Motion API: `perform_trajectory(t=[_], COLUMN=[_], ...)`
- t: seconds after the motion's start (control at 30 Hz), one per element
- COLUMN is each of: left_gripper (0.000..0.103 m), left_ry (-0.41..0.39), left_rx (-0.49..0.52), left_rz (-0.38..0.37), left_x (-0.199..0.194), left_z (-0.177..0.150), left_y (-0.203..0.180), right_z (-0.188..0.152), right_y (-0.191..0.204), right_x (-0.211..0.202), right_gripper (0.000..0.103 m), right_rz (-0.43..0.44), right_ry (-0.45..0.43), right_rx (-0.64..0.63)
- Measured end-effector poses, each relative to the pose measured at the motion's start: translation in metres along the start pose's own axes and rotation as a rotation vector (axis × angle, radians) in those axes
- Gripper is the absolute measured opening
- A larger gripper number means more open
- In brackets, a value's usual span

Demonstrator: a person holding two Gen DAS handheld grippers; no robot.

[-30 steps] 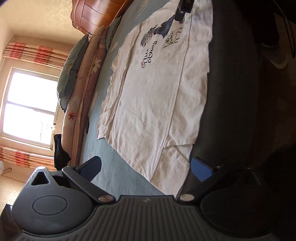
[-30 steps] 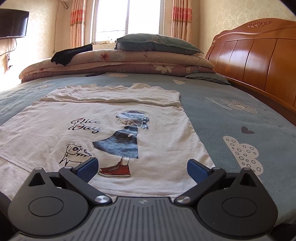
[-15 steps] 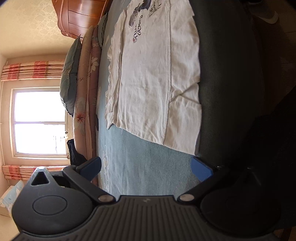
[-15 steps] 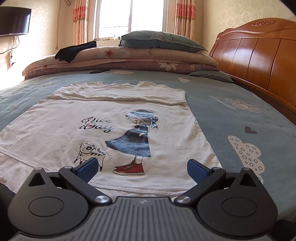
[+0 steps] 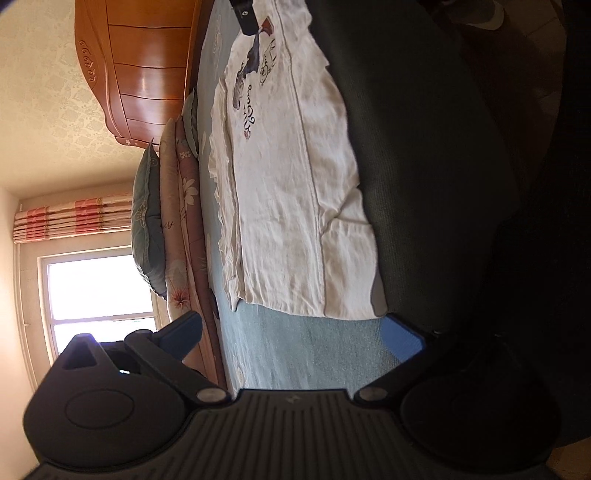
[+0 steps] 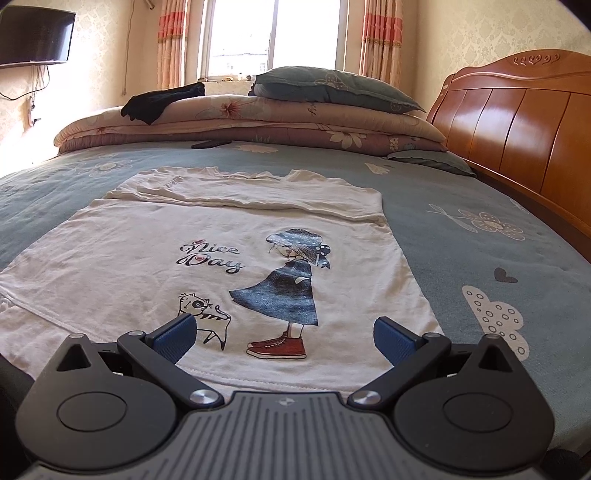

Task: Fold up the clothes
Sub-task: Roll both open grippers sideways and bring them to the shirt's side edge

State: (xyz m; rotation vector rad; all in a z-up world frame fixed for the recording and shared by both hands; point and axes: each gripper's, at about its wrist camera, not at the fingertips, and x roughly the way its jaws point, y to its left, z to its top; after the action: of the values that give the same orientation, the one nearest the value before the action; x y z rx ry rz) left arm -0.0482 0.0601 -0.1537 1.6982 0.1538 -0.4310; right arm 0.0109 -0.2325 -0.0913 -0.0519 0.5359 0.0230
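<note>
Now: white T-shirt point(image 6: 236, 258) flat along bed edge point(image 6: 517, 221), hem nearest right gripper point(image 6: 284, 334); left gripper point(image 5: 295, 332) off its sleeve end. Both spread, empty.

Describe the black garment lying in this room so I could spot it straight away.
Start at the window behind the bed, then drop to the folded floral quilts stacked along the bed's far side. The black garment is draped over their left end, the only dark cloth there, left of the grey-green pillow.
</note>
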Motion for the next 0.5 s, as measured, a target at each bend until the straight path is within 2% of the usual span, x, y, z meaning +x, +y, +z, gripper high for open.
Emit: perform_trajectory(t=[0.17, 0.33, 0.43, 0.5], left_gripper=[0.103, 0.103, 0.103, 0.103], left_ry=[-0.027, 0.002, 0.022, 0.036], left_rx=[-0.063, -0.169, -0.229, -0.273], left_rz=[0.013, 0.043, 0.055, 0.057], left_x=[0.002, 0.005, 0.004, 0.002], left_z=[0.002, -0.005, -0.01, -0.013], left_y=[0.004, 0.013, 0.021, 0.027], right_z=[0.001, 0.006, 0.01, 0.013], right_y=[0.01, 0.021, 0.028, 0.034], right_x=[-0.002, -0.009, -0.012, -0.013], right_gripper=[0.103, 0.103, 0.103, 0.103], right_rz=[0.018, 0.042, 0.085, 0.146], right_ry=[0.003, -0.017, -0.025, -0.014], right_rx=[-0.028, -0.091, -0.128, -0.156])
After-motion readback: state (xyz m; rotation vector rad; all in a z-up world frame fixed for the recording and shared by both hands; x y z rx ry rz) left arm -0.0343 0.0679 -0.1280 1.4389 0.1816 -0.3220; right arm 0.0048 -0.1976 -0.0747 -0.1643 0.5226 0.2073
